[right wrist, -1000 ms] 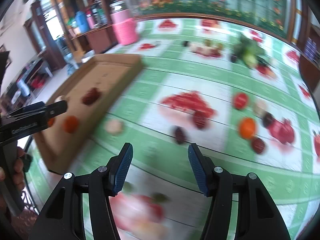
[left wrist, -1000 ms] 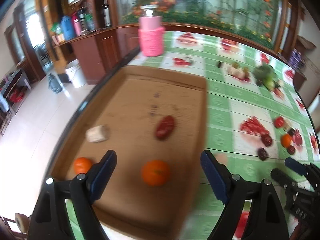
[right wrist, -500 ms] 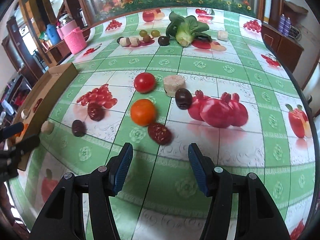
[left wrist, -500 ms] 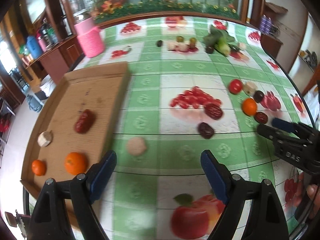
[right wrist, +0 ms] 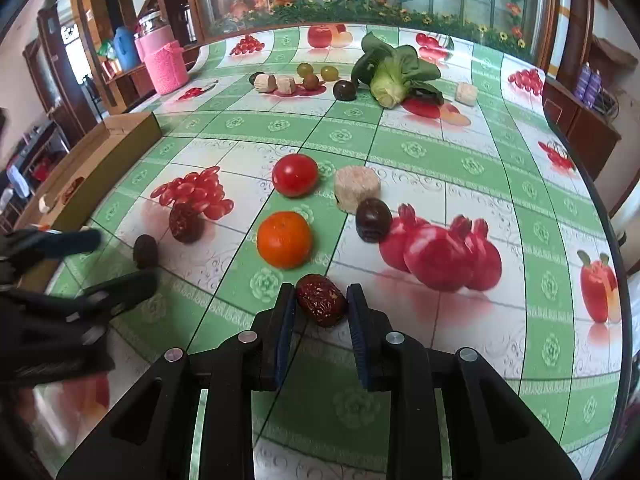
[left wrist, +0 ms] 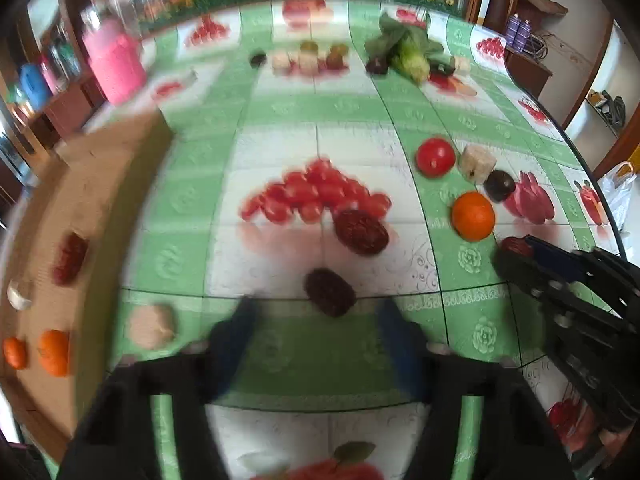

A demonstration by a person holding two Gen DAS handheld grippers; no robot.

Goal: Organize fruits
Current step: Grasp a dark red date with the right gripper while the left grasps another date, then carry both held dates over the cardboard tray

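Note:
My right gripper (right wrist: 321,306) has its pads around a red date (right wrist: 321,299) on the tablecloth, with small gaps showing at both sides. An orange (right wrist: 284,239), a tomato (right wrist: 295,175), a dark plum (right wrist: 373,219) and a pale round cake (right wrist: 356,189) lie just beyond it. My left gripper (left wrist: 316,336) is open and blurred, with a dark date (left wrist: 330,292) lying just ahead between its fingertips. Another red date (left wrist: 361,232) lies further on. The cardboard tray (left wrist: 96,184) at left holds a red date (left wrist: 71,258) and two oranges (left wrist: 54,352).
A pale round piece (left wrist: 151,326) lies next to the tray edge. A green vegetable (right wrist: 394,74), grapes and more pieces sit at the far side. A pink container (right wrist: 166,66) stands at the far left. The table edge curves along the right.
My right gripper moved forward and narrowed around the red date. My left gripper swung right from the tray toward the dark date and narrowed somewhat.

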